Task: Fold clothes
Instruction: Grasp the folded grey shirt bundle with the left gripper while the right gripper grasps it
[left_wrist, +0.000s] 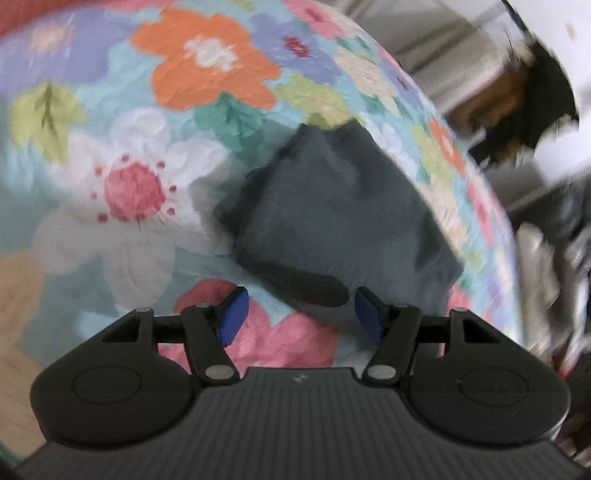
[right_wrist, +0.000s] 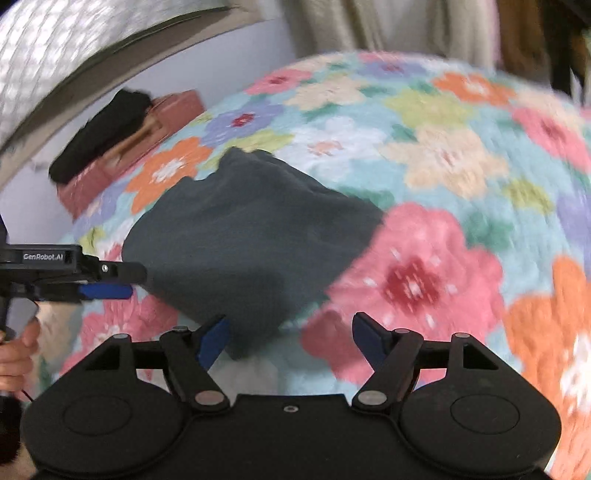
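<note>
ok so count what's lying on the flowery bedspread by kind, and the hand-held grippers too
dark grey folded garment: 1
hand-held gripper: 2, left and right
flowered bedspread: 1
total: 4

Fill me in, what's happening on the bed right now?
A person with a handheld gripper in each hand is folding clothes on a floral bedspread. A dark grey garment lies folded into a compact bundle. The left gripper and the right gripper are both open with nothing between the pads, at the garment's near edge. In the right wrist view the left gripper's fingers point at the garment's side. Neither gripper holds the cloth.
</note>
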